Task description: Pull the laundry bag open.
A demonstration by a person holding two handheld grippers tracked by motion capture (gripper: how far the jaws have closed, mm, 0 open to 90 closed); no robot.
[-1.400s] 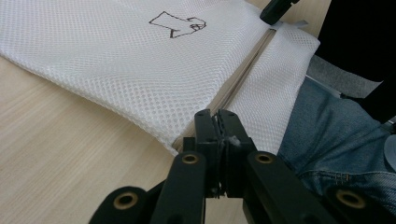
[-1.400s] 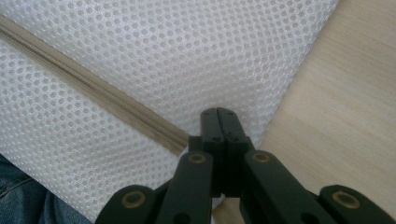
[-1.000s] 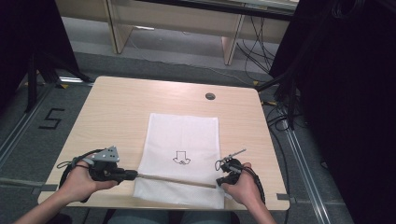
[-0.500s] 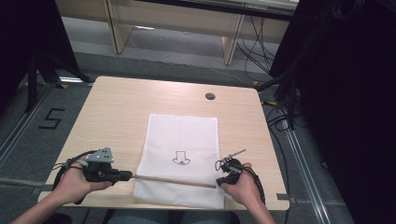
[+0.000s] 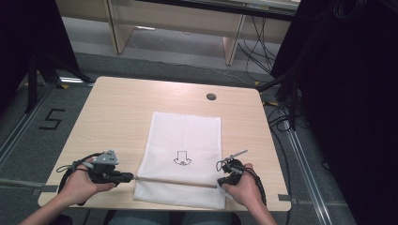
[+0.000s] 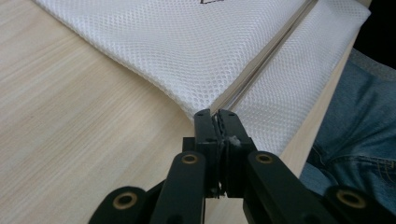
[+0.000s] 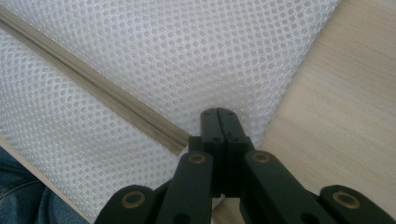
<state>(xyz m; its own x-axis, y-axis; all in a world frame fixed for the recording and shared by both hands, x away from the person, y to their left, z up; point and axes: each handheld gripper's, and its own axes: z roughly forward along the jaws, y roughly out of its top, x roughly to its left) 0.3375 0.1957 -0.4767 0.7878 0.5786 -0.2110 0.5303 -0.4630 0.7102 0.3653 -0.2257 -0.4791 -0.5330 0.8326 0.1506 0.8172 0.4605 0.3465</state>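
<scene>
Both forearms come in low from the near edge, hands spread well apart. The left black hand-held gripper [image 5: 123,177] lies about level, pointing inward, jaws clamped together. The right black hand-held gripper [image 5: 221,180] points back toward it, jaws pressed tight too.

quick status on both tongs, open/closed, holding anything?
Left tongs: closed on the zipper end of the mesh bag.
Right tongs: closed on the mesh bag.

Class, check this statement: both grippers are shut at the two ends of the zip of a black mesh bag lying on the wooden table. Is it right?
Not quite: the mesh bag is white, not black, as the high view shows. The left gripper and right gripper are indeed shut at the zip ends, on the wooden table.
</scene>
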